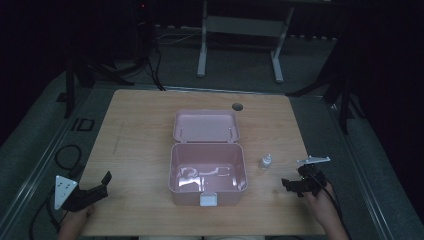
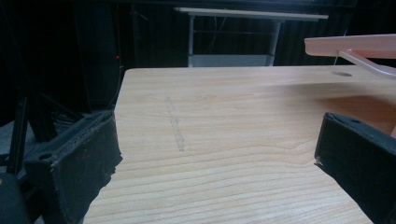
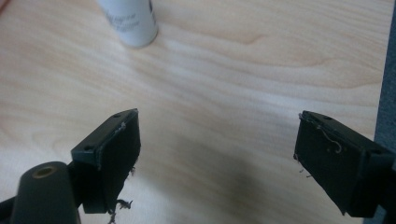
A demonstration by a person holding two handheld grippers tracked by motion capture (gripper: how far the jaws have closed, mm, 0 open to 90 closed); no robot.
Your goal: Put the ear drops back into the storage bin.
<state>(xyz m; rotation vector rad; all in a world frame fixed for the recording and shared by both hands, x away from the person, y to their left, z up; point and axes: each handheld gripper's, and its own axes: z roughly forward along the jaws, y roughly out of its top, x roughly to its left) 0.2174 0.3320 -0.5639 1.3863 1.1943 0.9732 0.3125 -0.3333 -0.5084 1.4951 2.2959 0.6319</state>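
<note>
Wooden table [image 1: 140,130], dim room. Small white bottle [image 1: 266,161] stands upright just right of the open pink box [image 1: 207,172], far-left of the right gripper [image 1: 292,186] (nearer arm), jaws apart, empty. Left gripper [image 1: 102,182] likewise apart, well off.

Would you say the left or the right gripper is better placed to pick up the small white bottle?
Right. The right gripper is open, close to the small white bottle; the left gripper sits beyond the pink box.
</note>
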